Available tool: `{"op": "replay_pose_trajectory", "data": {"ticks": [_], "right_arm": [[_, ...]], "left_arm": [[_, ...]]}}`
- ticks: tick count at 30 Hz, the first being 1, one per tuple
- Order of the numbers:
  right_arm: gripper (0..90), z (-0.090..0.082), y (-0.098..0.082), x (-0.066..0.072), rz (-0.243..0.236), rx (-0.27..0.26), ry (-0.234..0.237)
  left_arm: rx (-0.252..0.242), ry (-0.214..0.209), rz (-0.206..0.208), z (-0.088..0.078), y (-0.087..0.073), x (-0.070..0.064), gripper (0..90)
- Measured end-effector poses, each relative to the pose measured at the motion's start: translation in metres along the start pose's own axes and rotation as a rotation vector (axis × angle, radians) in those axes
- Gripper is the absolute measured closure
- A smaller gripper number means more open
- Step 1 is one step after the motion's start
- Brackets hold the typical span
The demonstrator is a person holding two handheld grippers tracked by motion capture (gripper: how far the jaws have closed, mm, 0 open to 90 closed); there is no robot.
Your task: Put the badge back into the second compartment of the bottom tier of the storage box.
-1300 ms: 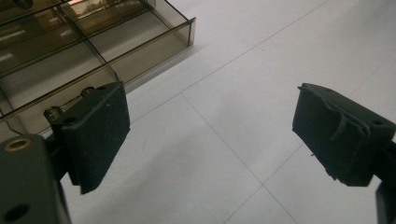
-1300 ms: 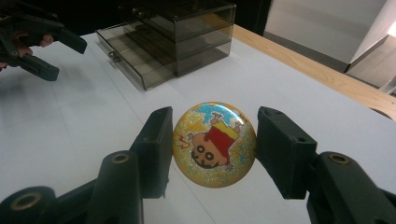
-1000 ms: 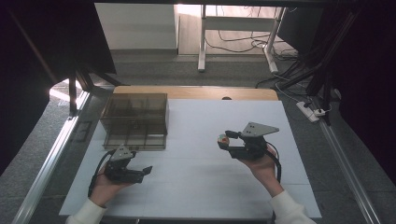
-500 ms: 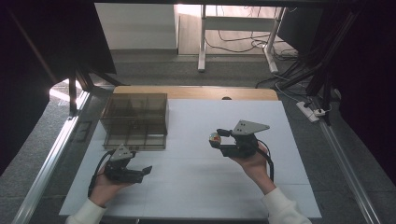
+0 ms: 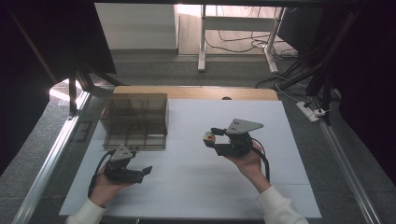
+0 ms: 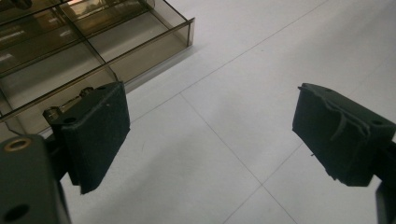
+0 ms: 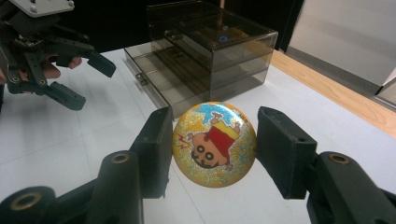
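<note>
Cartoon badge (image 7: pixel 214 143) pinched edge-on in right gripper (image 7: pixel 210 149), printed figure upside down, head toward 7 o'clock; tiny in high view. Left gripper (image 6: pixel 210 135) spread, empty, drawer organizer (image 6: pixel 84 42) cut off at 10 o'clock.

Glittery yellow badge (image 7: pixel 214 143) with cartoon print; smoky-brown translucent organizer (image 5: pixel 135 120).

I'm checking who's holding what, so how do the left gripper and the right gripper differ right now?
The right gripper is shut on the round cartoon badge; the left gripper is open with nothing between its jaws. In the high view the right gripper is held mid-table, right of the smoky drawer box, while the left gripper sits near the box's front edge. Both are black, two-jawed and hand-held.
</note>
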State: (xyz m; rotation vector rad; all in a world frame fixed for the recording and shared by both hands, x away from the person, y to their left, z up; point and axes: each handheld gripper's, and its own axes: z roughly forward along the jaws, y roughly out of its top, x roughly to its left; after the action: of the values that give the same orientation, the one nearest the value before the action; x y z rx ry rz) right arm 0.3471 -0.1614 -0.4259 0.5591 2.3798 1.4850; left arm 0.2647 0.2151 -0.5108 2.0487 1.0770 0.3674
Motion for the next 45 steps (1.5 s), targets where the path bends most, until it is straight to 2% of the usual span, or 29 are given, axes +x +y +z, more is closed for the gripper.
{"op": "replay_pose_trajectory", "data": {"ticks": [45], "right_arm": [[47.0,0.046,0.022,0.019,-0.031,-0.027,0.09]], "left_arm": [[-0.005,-0.005,0.0,-0.001,0.0,0.0,11.3]]}}
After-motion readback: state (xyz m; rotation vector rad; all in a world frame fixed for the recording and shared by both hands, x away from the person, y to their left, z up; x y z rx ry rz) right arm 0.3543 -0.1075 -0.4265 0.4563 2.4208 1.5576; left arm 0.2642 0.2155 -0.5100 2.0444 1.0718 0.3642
